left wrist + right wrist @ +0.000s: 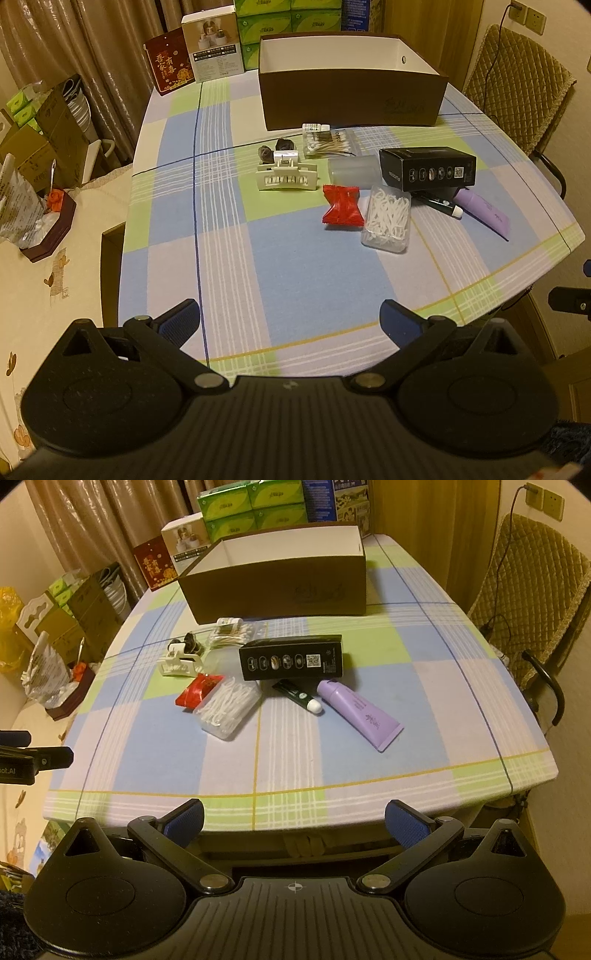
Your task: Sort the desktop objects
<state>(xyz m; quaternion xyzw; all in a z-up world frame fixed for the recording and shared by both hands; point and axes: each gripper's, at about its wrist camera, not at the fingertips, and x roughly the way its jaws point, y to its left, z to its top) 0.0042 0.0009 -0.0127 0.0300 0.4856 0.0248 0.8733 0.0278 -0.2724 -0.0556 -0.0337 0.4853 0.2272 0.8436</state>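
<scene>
Clutter sits mid-table just in front of the empty brown box (280,587): black carton (291,657), purple tube (360,710), green tube (299,698), floss-pick case (229,709), red packet (197,692), white clip (287,177), cotton swabs (327,142). Left gripper (290,321) and right gripper (293,821) both hang at the near edge, jaws spread wide, holding nothing.

Risk: items touch and overlap, so a grab at the carton likely drags the green tube; the frosted cylinder (352,170) could roll. Checked tablecloth (332,768) may bunch. Cramped room: curtains, stacked boxes, quilted chair (532,590) at right.
</scene>
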